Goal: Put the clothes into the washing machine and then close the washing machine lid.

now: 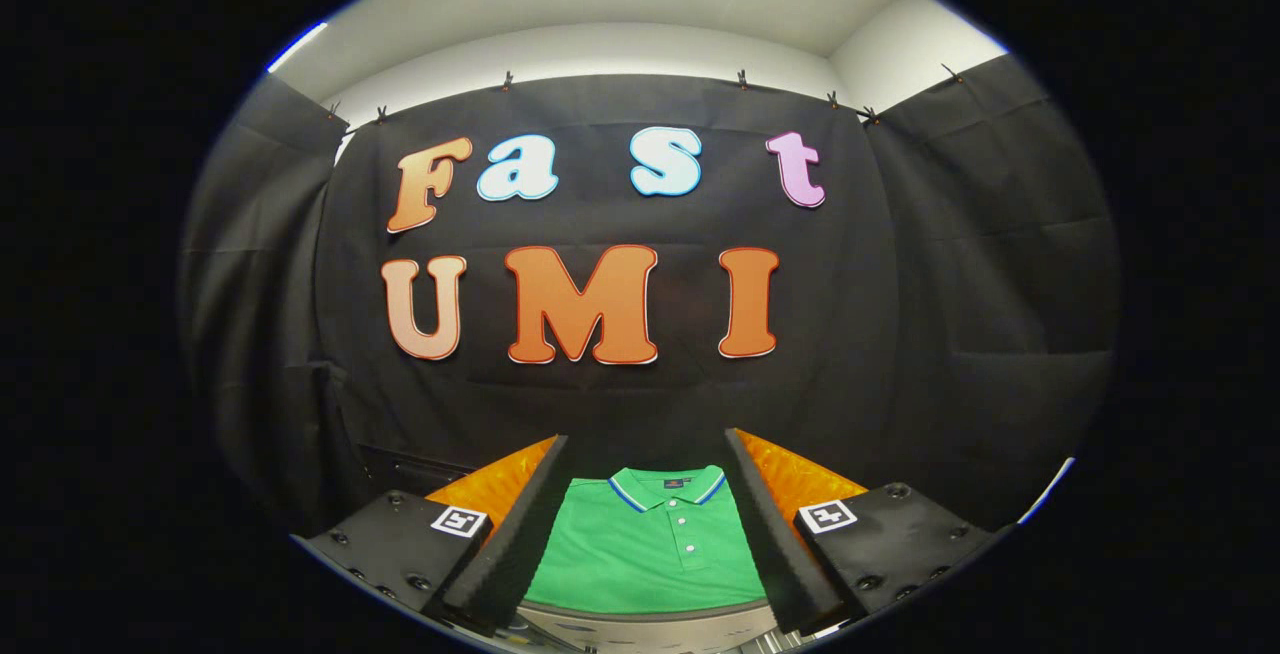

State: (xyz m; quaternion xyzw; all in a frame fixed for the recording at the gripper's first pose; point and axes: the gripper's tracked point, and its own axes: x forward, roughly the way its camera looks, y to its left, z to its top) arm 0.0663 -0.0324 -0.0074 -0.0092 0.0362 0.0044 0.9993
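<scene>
A green polo shirt with a blue-and-white striped collar lies flat, collar toward the booth wall, seen between my two fingers. It rests on a pale grey surface whose near edge shows just below the shirt; I cannot tell whether this is the washing machine. My gripper is open, its fingers spread wide on either side of the shirt and above it, touching nothing.
The black cloth wall stands close behind the shirt and wraps around both sides. Above it run a white wall and ceiling.
</scene>
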